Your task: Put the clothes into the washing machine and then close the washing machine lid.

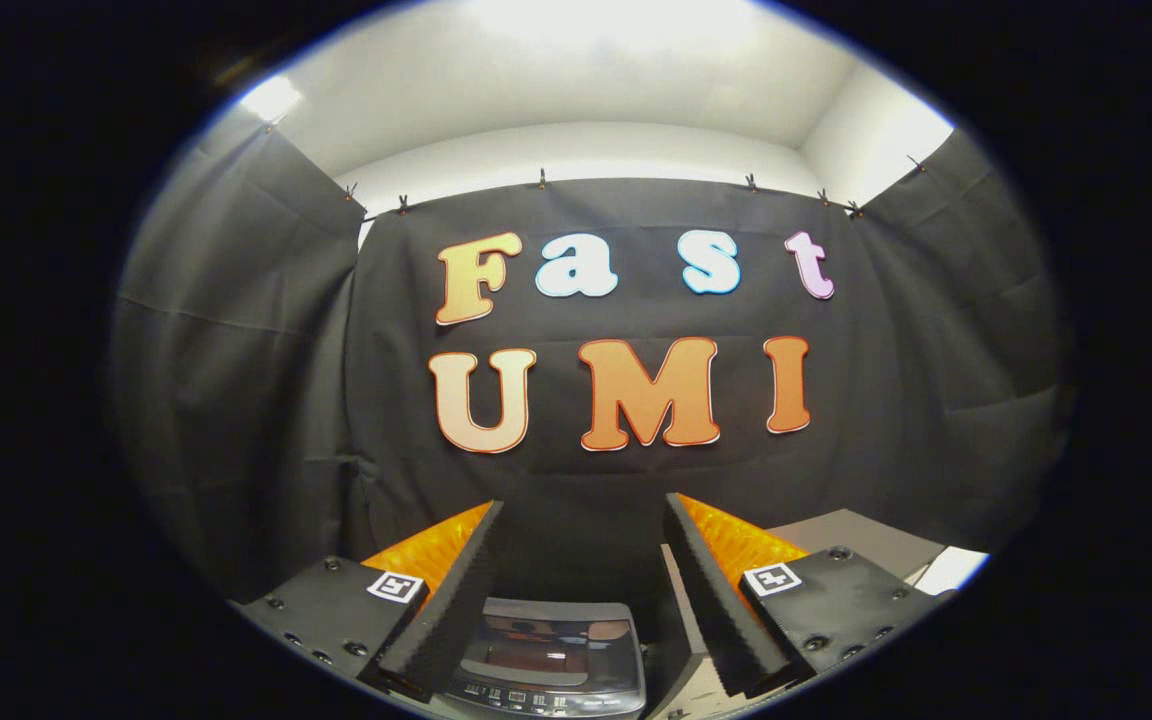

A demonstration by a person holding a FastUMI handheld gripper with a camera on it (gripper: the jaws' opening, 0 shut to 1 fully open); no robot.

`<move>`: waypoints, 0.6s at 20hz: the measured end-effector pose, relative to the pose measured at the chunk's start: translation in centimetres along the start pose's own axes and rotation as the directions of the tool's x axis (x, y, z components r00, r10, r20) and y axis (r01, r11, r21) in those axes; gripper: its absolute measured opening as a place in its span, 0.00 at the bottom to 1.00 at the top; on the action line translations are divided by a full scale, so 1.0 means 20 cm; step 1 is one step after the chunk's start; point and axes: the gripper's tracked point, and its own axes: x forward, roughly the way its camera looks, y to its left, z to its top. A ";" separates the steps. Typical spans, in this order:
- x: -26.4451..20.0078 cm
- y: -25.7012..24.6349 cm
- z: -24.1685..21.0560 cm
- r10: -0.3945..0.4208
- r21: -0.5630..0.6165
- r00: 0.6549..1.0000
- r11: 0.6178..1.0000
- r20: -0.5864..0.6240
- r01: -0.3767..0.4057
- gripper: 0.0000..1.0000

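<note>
Between our two spread fingers we see the small grey top-loading washing machine point(548, 650), sitting low and just ahead of us on the pale tabletop point(846, 530). Its tinted see-through lid point(546, 640) lies flat over the tub, a control strip along its near edge. Our gripper point(581, 520) stands wide apart, holding nothing, raised well above the machine, facing the black cloth wall point(236, 400).

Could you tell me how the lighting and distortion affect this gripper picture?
In the gripper view the fisheye lens bows the cloth wall; the ceiling is blown out by glare; the washing machine lid reflects light, sitting dim between the open gripper fingers; focus looks fairly even.
</note>
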 end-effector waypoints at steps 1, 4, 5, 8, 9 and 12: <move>-0.03 -0.03 0.01 -0.006 -0.003 1.000 1.000 0.000 0.006 1.00; -0.11 -0.12 0.00 -0.014 0.001 1.000 1.000 0.006 0.014 1.00; -0.13 -0.16 0.00 -0.018 -0.001 1.000 1.000 -0.001 0.018 1.00; -0.16 -0.25 0.00 -0.029 -0.001 1.000 1.000 -0.003 0.029 1.00; -0.17 -0.27 0.00 -0.033 -0.001 0.999 0.999 -0.009 0.033 1.00; -0.18 -0.32 -0.01 -0.032 0.003 0.999 0.999 -0.008 0.033 1.00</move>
